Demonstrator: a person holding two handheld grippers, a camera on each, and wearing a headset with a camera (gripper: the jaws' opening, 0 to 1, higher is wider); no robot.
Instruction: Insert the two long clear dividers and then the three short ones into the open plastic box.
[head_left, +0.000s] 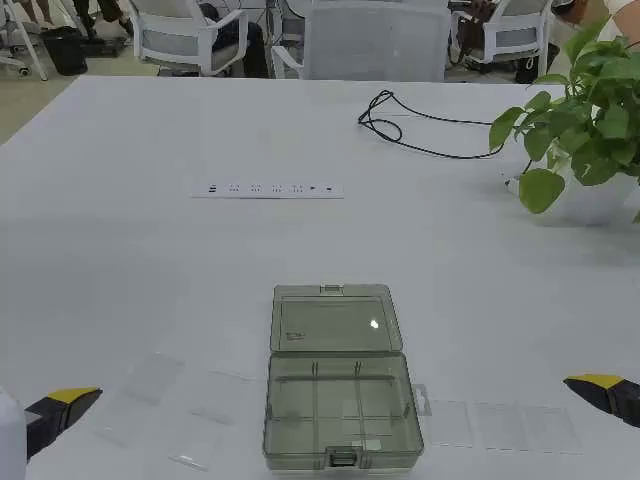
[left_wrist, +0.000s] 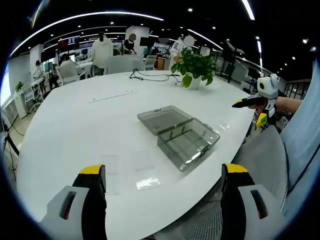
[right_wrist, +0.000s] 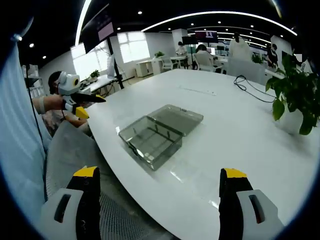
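The left gripper (left_wrist: 163, 169) and right gripper (right_wrist: 159, 173) have black, yellow-tipped fingers (left_wrist: 96, 197).

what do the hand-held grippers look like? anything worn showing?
They match. The left hand-held gripper and right hand-held gripper each have two black jaws capped with yellow tips, flanked by light grey housings with a dark slot. No cables on them are visible. The person wears a light blue shirt.

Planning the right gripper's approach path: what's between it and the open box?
Clear dividers lie flat in a row between the right gripper and the open box, seen in the head view.
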